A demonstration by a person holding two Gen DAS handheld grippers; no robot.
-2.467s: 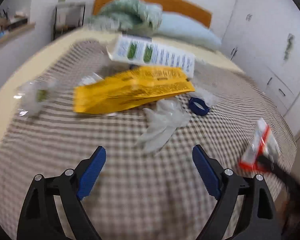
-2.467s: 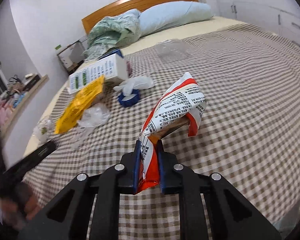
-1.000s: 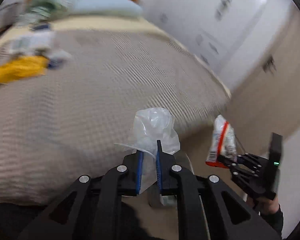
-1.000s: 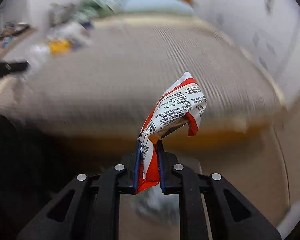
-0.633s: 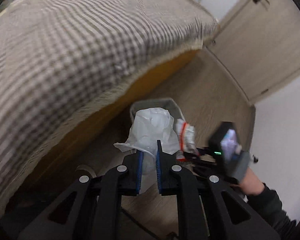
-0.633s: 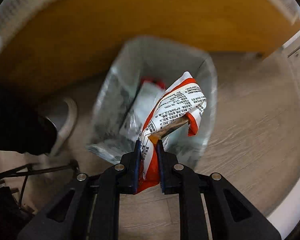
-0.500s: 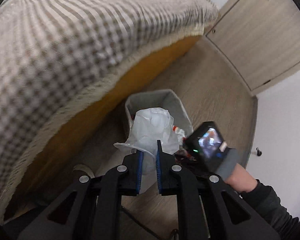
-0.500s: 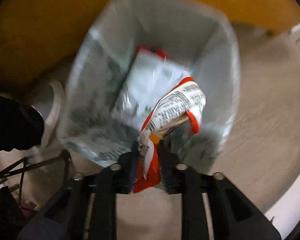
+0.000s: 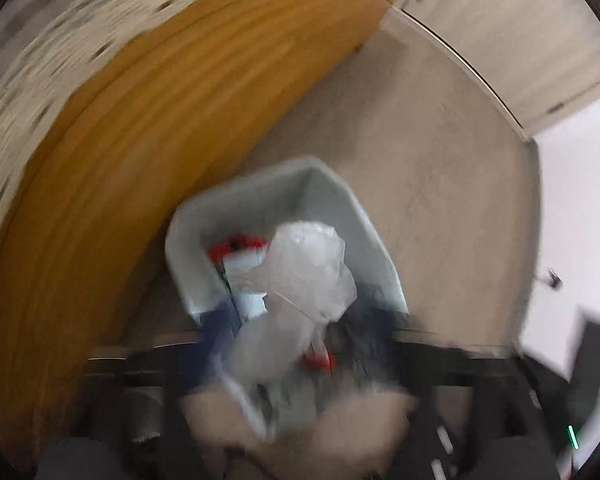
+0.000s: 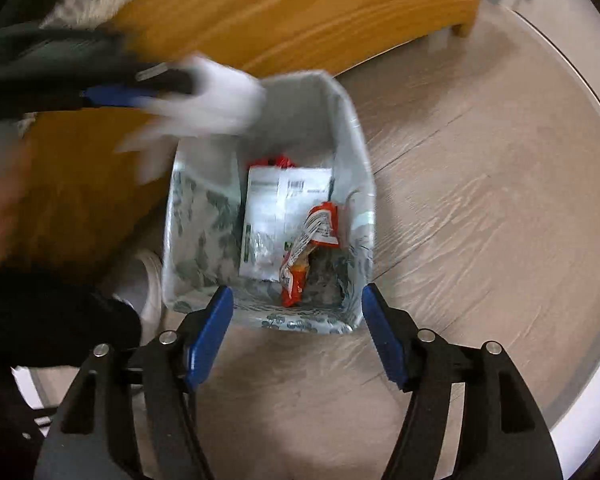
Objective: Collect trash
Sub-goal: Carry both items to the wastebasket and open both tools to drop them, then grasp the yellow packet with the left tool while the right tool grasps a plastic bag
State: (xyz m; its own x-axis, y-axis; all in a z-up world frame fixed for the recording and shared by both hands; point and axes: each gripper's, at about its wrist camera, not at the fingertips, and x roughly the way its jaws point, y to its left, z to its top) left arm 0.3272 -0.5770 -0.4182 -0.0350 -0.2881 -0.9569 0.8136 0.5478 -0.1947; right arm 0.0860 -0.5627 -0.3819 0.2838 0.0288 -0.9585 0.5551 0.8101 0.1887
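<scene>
Right wrist view: both grippers stand over the bin, letting go of their trash.

The right gripper [image 10: 296, 334] has just been opening; its blue fingers [image 10: 208, 336] stand well apart with nothing between them, and the red wrapper [image 10: 310, 248] lies inside the bin [image 10: 354, 128], against a white packet [image 10: 276, 220] at the bottom. It points steeply down so the trash falls straight in. The left gripper [image 10: 148, 88] comes in from the upper left over the bin's far rim, badly blurred; its fingers have also just sprung wide, and the clear bag [image 9: 300, 280] seems loose, dropping toward the bin, though the blur leaves that a guess. The bin sits on the floor [image 10: 480, 200] just beside the bed frame [image 10: 300, 8], handy for trash from the bed.
</scene>
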